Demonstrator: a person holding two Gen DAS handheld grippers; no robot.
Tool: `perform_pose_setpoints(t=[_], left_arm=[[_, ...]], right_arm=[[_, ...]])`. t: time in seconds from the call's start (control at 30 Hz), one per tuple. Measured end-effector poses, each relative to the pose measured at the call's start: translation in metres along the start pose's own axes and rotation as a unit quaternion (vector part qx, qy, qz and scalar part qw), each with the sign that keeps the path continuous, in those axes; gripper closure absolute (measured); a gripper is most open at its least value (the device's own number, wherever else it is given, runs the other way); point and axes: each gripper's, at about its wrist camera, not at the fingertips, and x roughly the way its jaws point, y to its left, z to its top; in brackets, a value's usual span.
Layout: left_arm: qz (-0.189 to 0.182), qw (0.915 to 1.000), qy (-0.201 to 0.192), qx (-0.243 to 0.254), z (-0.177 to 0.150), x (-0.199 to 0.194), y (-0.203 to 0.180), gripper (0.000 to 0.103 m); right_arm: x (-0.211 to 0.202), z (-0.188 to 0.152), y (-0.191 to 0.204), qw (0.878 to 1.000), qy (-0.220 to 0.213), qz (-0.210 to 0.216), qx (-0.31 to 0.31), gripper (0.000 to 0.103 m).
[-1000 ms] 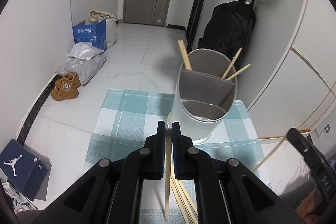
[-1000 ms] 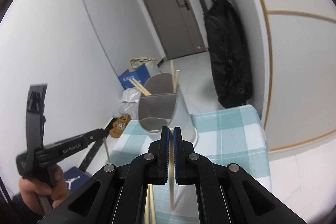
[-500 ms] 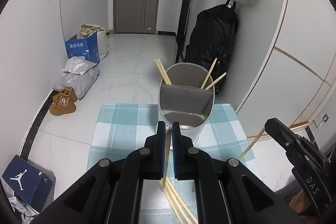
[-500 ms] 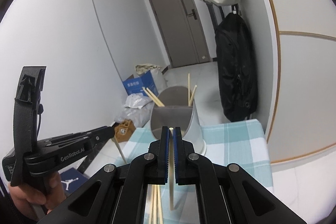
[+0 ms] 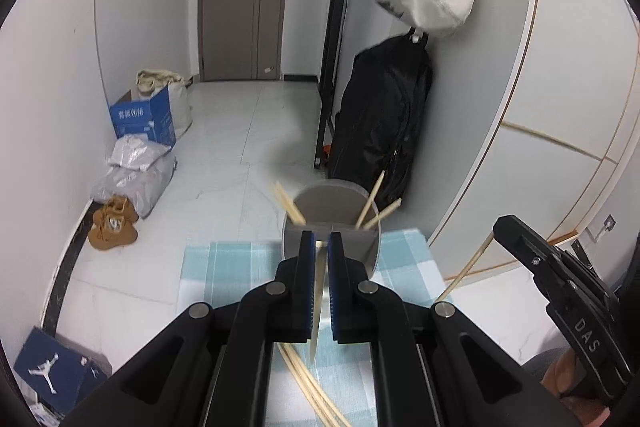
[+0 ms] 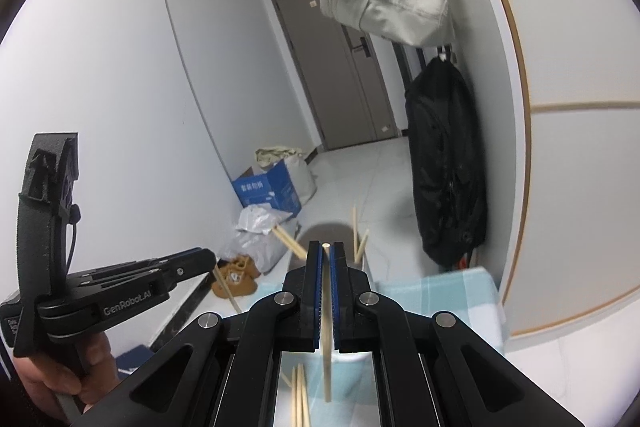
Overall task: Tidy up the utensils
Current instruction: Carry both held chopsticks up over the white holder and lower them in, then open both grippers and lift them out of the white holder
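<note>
The left gripper (image 5: pixel 319 247) is pinching 1 wooden chopstick (image 5: pixel 316 311) between nearly closed jaws, the stick hanging down below the pads. The right gripper (image 6: pixel 326 251) is doing the same with a 2nd chopstick (image 6: pixel 327 359), its jaws squeezed tight on it. Both sticks are hanging clear above the checked tablecloth (image 5: pixel 224 263), in front of the grey divided utensil holder (image 5: pixel 332 203), which is standing on the cloth beyond the fingertips. About 4 chopsticks (image 5: pixel 370 203) are already leaning in the holder's rear compartments, so the sorting looks partly done. Several loose chopsticks (image 5: pixel 304 383) are lying on the cloth beneath the left gripper, so, besides dropping these 2 in, more pickups seem to be remaining.
</note>
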Motion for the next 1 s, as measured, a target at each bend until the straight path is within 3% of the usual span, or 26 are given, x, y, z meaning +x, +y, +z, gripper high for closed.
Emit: perform_pose_setpoints(t=[0.3,0.67,1.0], left_arm=[[-0.023,0.9995,-0.023,0.004,0.058,-0.009,-0.001,0.101],[-0.040,0.9986,-0.030,0.019,0.110,0.014,-0.007,0.101],[-0.053,0.9980,-0.034,0.010,0.119,0.046,0.002,0.101]], right_arm=[[0.013,0.059,-0.005,1.000,-0.017,0.013,0.015,0.100],[0.058,0.119,-0.005,0.999,-0.032,0.015,0.004,0.100],[0.097,0.122,-0.014,1.000,-0.022,0.009,0.003,0.100]])
